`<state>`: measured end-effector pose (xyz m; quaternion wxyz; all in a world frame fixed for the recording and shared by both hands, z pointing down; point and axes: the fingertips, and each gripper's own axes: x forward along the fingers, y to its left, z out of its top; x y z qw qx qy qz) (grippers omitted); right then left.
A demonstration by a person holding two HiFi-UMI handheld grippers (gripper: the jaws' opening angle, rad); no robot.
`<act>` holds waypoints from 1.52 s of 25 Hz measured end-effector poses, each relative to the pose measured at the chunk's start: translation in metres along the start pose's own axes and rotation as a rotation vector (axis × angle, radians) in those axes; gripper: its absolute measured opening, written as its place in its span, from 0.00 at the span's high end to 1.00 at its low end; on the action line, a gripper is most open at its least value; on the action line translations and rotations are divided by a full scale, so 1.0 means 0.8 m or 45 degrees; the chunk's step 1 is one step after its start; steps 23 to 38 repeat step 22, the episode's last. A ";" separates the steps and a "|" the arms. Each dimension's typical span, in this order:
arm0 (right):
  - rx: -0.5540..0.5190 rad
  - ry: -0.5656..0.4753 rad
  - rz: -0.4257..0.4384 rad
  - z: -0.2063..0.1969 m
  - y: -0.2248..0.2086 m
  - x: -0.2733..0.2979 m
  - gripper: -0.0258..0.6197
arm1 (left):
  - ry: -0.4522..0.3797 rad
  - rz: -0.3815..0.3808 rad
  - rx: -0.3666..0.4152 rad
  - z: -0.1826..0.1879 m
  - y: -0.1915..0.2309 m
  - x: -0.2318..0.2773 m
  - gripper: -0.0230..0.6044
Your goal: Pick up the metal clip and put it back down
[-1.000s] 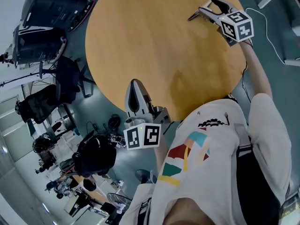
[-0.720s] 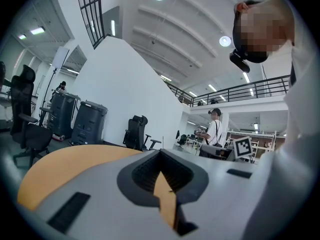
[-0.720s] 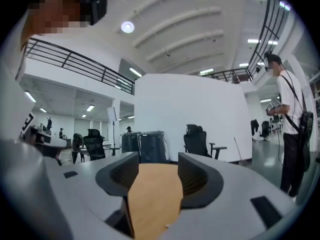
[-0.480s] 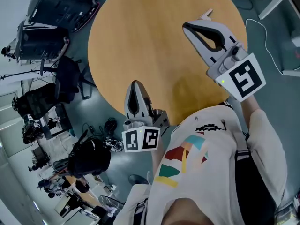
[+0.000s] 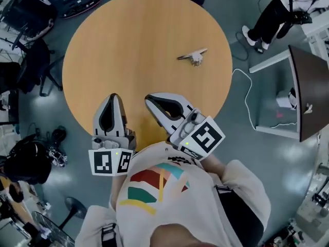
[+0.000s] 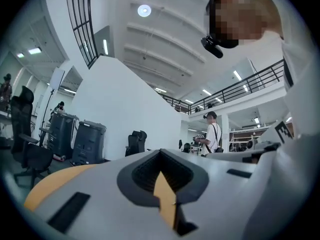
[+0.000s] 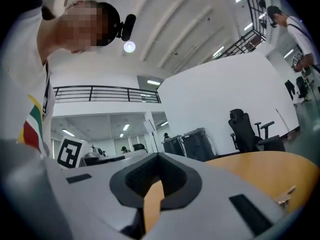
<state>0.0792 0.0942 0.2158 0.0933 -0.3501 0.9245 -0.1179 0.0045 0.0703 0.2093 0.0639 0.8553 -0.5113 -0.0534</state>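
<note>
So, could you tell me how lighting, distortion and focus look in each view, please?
Head view: even, soft light, strong fisheye bend at the edges, metal clip sharp on the table. Left gripper view: dark round vignette, bright ceiling lamp, near jaws soft. Right gripper view: same vignette, clip tiny at lower right.

One round table [image 5: 103, 45]. One clip [image 5: 193, 57]. Two grippers: left gripper [image 5: 113, 98], right gripper [image 5: 150, 100]. Two marker cubes: left cube [image 5: 110, 161], right cube [image 5: 203, 138]. One white cable [image 5: 251, 96]. Two people: one wearer [image 5: 164, 199], one bystander [image 5: 277, 12].
</note>
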 end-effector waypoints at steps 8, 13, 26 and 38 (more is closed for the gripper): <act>-0.170 0.162 -0.162 -0.016 0.003 0.005 0.94 | -0.067 0.011 0.025 0.018 0.042 -0.003 0.89; -0.164 0.152 -0.092 -0.043 0.020 0.019 0.94 | -0.065 0.049 0.028 -0.007 0.054 -0.027 0.89; -0.121 0.172 -0.111 -0.074 0.054 -0.012 0.94 | -0.033 0.045 0.064 -0.014 0.041 -0.071 0.89; -0.121 0.172 -0.111 -0.074 0.054 -0.012 0.94 | -0.033 0.045 0.064 -0.014 0.041 -0.071 0.89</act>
